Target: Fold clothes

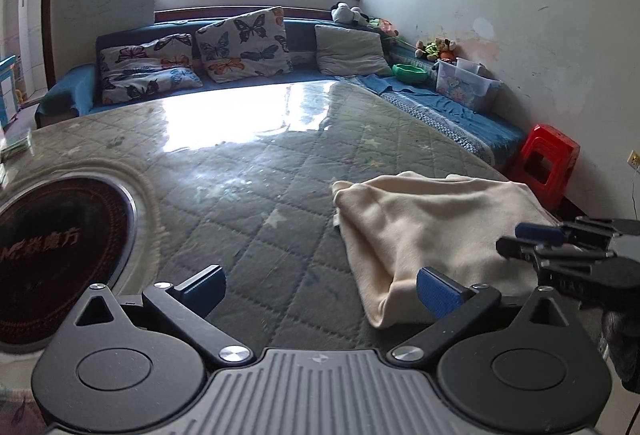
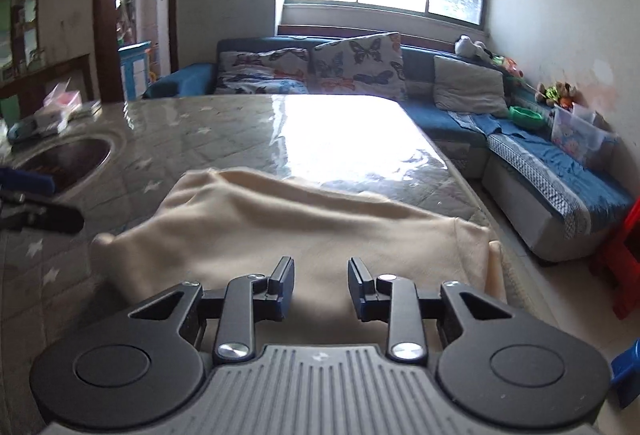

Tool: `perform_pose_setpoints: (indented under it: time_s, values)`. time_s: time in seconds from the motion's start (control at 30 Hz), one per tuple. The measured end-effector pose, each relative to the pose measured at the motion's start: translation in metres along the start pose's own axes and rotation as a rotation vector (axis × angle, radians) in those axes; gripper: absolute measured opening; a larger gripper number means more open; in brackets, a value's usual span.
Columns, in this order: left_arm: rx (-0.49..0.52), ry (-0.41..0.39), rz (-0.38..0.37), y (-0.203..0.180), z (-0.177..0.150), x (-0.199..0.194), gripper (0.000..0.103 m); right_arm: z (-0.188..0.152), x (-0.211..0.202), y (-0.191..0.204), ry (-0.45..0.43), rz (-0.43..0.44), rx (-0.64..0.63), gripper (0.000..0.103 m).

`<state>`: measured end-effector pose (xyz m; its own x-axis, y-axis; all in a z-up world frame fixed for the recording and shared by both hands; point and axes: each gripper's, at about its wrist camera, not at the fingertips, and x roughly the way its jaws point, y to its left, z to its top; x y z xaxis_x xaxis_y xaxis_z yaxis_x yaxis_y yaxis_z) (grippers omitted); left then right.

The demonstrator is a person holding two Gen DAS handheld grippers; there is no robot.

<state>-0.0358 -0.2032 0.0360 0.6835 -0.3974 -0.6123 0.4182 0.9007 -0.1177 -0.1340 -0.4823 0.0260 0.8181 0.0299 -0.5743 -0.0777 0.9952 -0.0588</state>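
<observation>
A cream garment (image 1: 432, 227) lies folded on the quilted table cover (image 1: 240, 175), near the table's right edge. My left gripper (image 1: 322, 287) stands wide open just above the cover. Its right finger sits beside the garment's near left corner, with nothing between the pads. In the right wrist view the same garment (image 2: 304, 231) spreads out ahead. My right gripper (image 2: 321, 283) hovers over its near edge, jaws apart by a narrow gap, with cloth below them but none pinched. The right gripper (image 1: 520, 241) also shows over the garment's right side in the left wrist view.
A round dark hob (image 1: 60, 243) is set into the table at the left. A blue corner sofa (image 1: 248, 83) with butterfly cushions runs behind and along the right. A red stool (image 1: 548, 159) stands on the floor past the table's right edge. Boxes (image 2: 52, 111) sit far left.
</observation>
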Motion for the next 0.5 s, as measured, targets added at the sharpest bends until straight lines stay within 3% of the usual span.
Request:
perform_pose_setpoints:
  time_s: [0.17, 0.5]
  values:
    - [-0.017, -0.006, 0.039, 0.014, -0.013, -0.018, 0.103, -0.005, -0.010, 0.025, -0.019, -0.019, -0.072, 0.032]
    - [-0.069, -0.040, 0.127, 0.043, -0.036, -0.057, 0.103, 0.021, 0.004, 0.084, -0.061, 0.174, -0.108, 0.033]
